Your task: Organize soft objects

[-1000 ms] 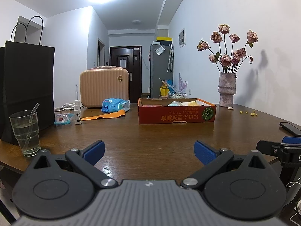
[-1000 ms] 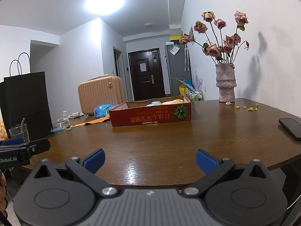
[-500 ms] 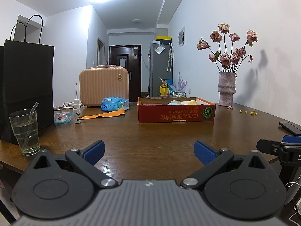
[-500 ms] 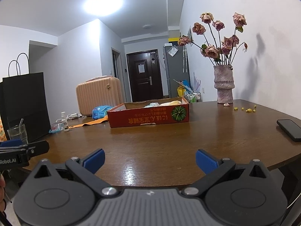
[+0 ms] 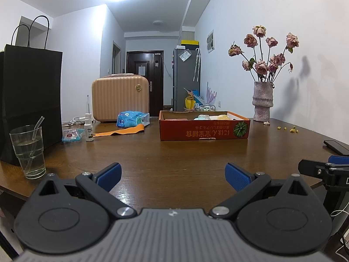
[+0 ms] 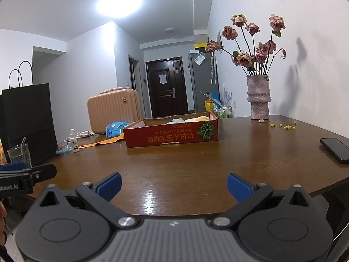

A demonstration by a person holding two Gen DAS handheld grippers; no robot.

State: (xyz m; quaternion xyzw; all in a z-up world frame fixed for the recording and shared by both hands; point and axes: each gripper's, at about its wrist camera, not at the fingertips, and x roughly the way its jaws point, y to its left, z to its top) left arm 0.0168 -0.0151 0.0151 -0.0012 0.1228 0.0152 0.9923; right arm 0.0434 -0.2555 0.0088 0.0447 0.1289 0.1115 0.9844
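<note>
While both claws hang at the near edge of the tabletop (image 5: 174,163), the left claw (image 5: 173,175) and right claw (image 6: 174,184) are spread wide with nothing in them. The soft things (image 5: 209,117) sit inside the red box (image 5: 204,132) mid-table, well away, with a suitcase (image 5: 120,99) behind and a vase (image 6: 258,97) to the right.
</note>
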